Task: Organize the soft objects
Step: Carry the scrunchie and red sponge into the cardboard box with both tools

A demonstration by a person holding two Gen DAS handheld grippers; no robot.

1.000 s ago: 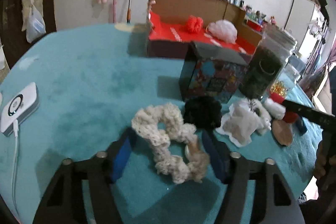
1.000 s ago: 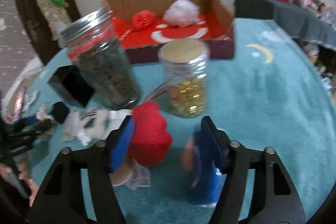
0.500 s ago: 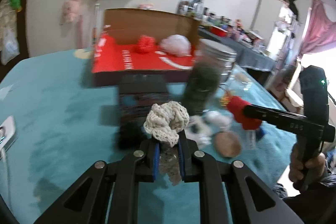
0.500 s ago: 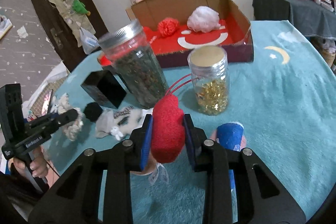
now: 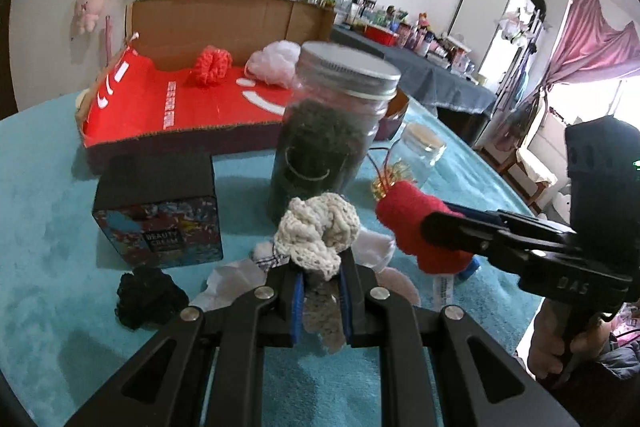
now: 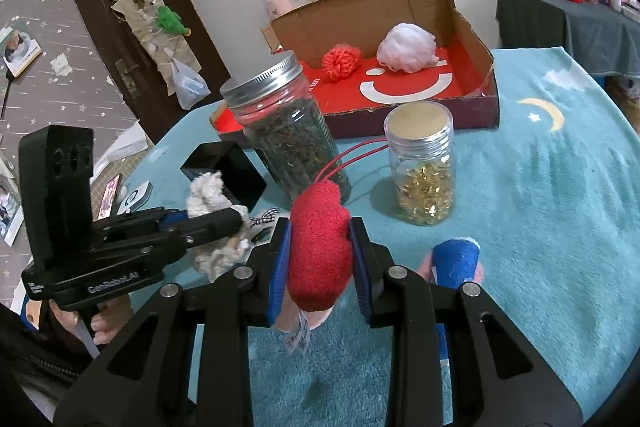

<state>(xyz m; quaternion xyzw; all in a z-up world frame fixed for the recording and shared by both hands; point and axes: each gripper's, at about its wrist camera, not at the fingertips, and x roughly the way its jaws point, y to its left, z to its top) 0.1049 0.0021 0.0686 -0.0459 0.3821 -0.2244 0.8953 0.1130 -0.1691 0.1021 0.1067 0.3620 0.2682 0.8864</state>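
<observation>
My left gripper (image 5: 322,285) is shut on a cream crocheted scrunchie (image 5: 318,231), lifted off the teal table cover. My right gripper (image 6: 320,251) is shut on a red plush piece (image 6: 318,251) of a soft toy, whose blue part (image 6: 456,263) and tag hang beside it. In the left wrist view the right gripper (image 5: 430,223) reaches in from the right with the red plush (image 5: 420,227). The open cardboard box (image 6: 472,39) with a red floor holds a red scrunchie (image 6: 340,61) and a white puff (image 6: 406,47). A black scrunchie (image 5: 148,297) lies on the cover.
A tall jar of dark leaves (image 6: 288,143) and a small jar of gold bits (image 6: 424,163) stand between me and the box. A black printed carton (image 5: 158,211) sits at left, a white soft toy (image 5: 372,251) beneath the grippers. A phone (image 6: 108,199) lies at the table's left edge.
Both grippers closed, the left on the cream scrunchie and the right on the red plush, and lifted them off the cover. The left one swung rightward, toward the jars.
</observation>
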